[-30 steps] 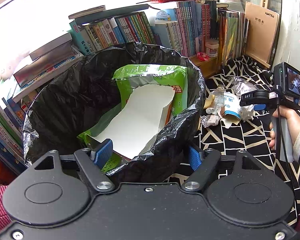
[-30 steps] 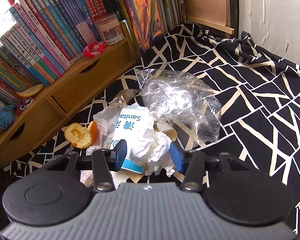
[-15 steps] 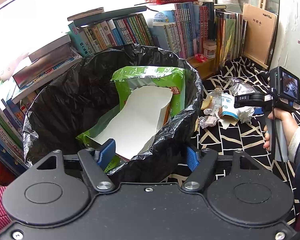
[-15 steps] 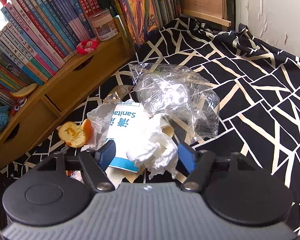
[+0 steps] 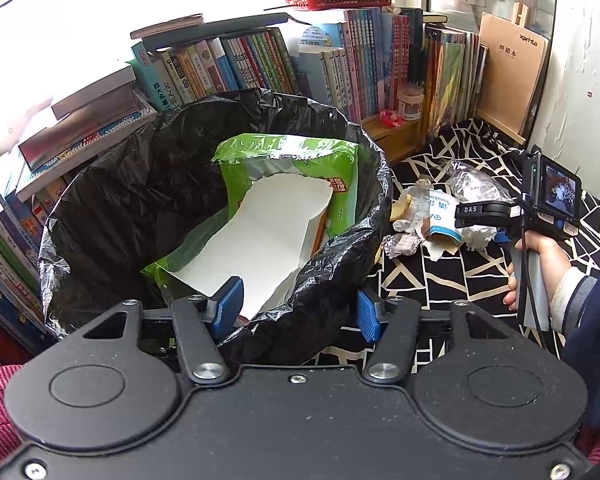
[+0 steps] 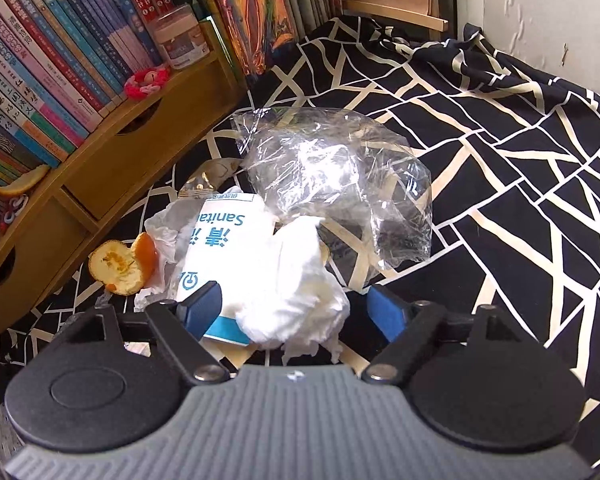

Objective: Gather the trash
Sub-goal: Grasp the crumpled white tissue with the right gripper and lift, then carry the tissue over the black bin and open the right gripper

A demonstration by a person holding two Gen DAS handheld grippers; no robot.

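— Left wrist view first: why is the left gripper straddling the rim of the black bin bag?
— To steady the bag's mouth, I'd judge. Its jaws have just been closing, the near rim between them; whether the pads pinch it yet I cannot tell. A green packet already lies inside.
— And in the right wrist view?
— The right gripper has its jaws wide, unclamped, either side of the crumpled tissue lying on the white wipes packet on the patterned cloth, with a clear plastic bag and orange peel beside it. Probably lined up to pick up the tissue.
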